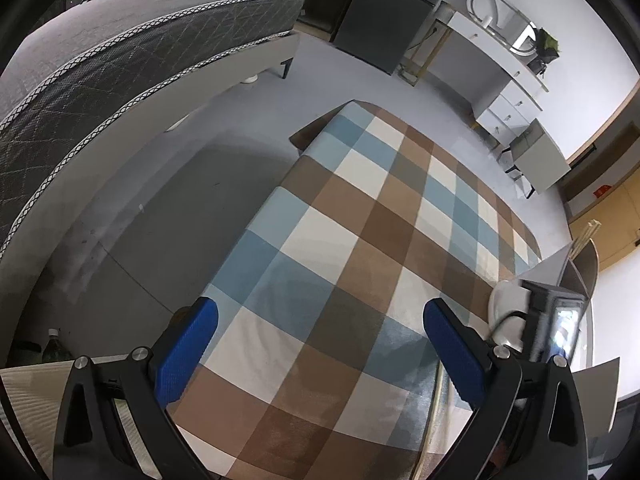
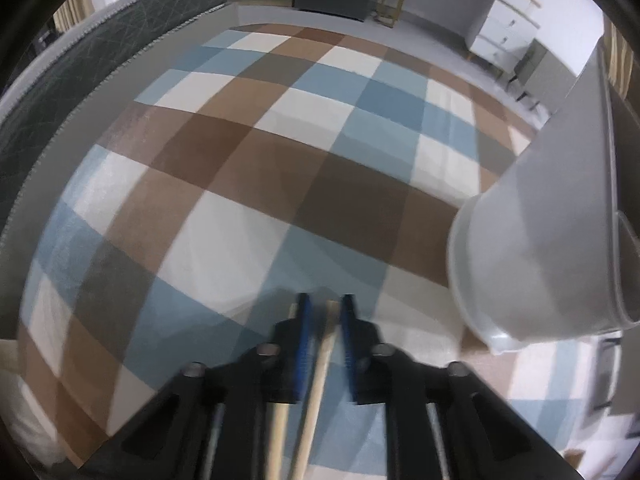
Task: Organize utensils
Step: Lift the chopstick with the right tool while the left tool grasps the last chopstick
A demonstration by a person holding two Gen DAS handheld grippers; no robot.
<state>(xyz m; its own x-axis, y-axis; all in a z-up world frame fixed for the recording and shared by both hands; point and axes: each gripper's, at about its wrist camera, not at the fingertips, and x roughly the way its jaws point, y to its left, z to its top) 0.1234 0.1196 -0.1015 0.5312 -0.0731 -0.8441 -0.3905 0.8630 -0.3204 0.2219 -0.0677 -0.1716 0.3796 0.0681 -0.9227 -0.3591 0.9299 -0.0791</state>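
Observation:
My right gripper [image 2: 325, 308] is shut on a pair of pale wooden chopsticks [image 2: 320, 372]; one stick lies between the blue pads, the other [image 2: 282, 400] runs just left of the left finger. It hovers over the checkered tablecloth [image 2: 248, 184]. A white utensil holder [image 2: 536, 264] stands close at the right. My left gripper [image 1: 320, 316] is open and empty above the cloth [image 1: 360, 240]. The white holder [image 1: 506, 312] and the right gripper's body [image 1: 556, 320] show at its right.
A grey bed [image 1: 100, 72] lies to the left of the table. A white desk with drawers [image 1: 500, 80] and a small cabinet [image 1: 540, 156] stand by the far wall. A bottle [image 1: 54, 346] sits on the floor at lower left.

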